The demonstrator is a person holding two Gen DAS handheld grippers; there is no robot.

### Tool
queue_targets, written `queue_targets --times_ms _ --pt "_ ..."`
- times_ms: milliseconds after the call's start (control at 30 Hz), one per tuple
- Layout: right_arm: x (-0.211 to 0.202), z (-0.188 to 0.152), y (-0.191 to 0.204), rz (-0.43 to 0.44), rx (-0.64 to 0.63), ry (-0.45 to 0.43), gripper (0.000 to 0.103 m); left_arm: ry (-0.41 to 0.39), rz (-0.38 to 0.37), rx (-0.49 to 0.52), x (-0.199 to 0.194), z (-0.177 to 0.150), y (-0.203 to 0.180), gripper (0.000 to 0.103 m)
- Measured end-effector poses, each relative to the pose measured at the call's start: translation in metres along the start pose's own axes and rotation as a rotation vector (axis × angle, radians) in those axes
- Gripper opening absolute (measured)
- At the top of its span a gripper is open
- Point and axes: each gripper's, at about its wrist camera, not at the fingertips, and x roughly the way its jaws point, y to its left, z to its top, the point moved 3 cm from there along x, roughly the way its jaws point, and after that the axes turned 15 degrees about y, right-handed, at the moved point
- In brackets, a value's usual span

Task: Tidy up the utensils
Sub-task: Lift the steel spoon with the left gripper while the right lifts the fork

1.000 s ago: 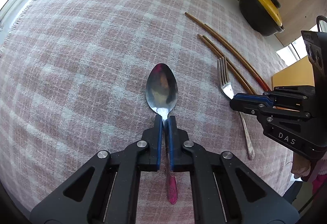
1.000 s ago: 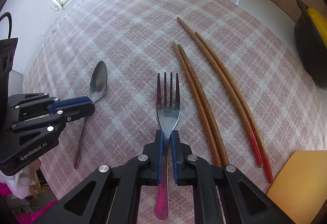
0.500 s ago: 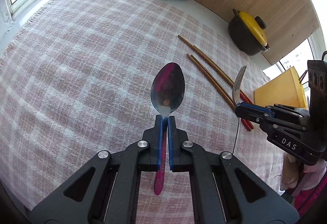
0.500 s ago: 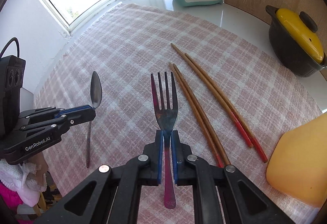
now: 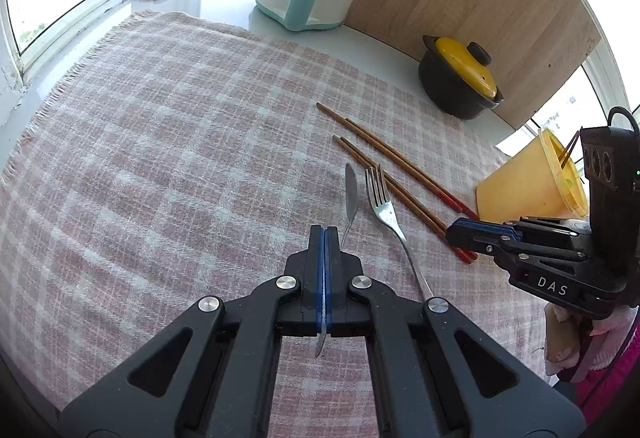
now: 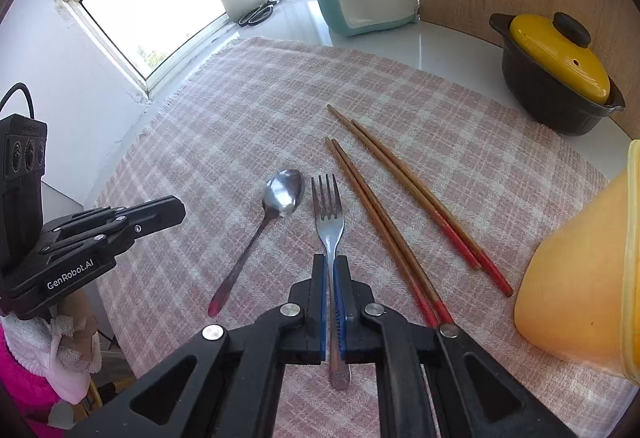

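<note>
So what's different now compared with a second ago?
Both grippers have lifted their catch off the checked cloth: the left gripper raised the spoon, the right gripper the fork, and brought them closer together. Both grips stayed shut; the chopsticks haven't moved.

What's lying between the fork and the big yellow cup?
In the right wrist view, two pairs of wooden chopsticks lie on the checked cloth between the fork and the yellow cup.
</note>
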Motion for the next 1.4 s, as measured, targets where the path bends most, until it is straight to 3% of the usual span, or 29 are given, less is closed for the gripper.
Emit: queue_targets --times_ms 33,67,167,367,433,500,800,967,1067,1400 --pt "0.006 0.001 -0.001 0.007 0.003 0.015 0.024 0.010 -0.002 -0.007 0.004 0.001 0.003 0.000" --pt "0.012 0.003 -0.001 0.019 0.000 0.030 0.032 0.024 -0.011 -0.014 0.009 0.002 0.006 0.000" --pt "0.031 0.010 -0.001 0.010 -0.008 0.082 0.032 0.071 -0.048 -0.014 0.022 0.003 0.009 0.000" --pt "0.044 0.010 -0.002 -0.027 -0.029 0.123 0.030 0.135 -0.047 0.080 0.041 0.005 -0.007 0.000" --pt "0.043 0.008 -0.004 -0.034 -0.032 0.123 0.030 0.163 -0.047 0.114 0.050 0.005 -0.015 0.011" --pt "0.042 0.005 -0.007 -0.035 -0.025 0.123 0.030 0.185 -0.034 0.149 0.059 0.005 -0.025 0.018" --pt "0.032 -0.005 -0.029 -0.038 0.003 0.123 0.030 0.267 0.073 0.246 0.099 0.008 -0.052 0.017" --pt "0.031 -0.006 -0.034 -0.029 0.013 0.120 0.030 0.267 0.132 0.277 0.104 0.010 -0.059 0.017" --pt "0.032 -0.005 -0.033 -0.027 0.009 0.121 0.030 0.251 0.192 0.309 0.108 0.009 -0.064 0.008" --pt "0.041 0.003 -0.021 -0.023 -0.032 0.147 0.030 0.224 0.164 0.197 0.103 0.015 -0.035 0.005"
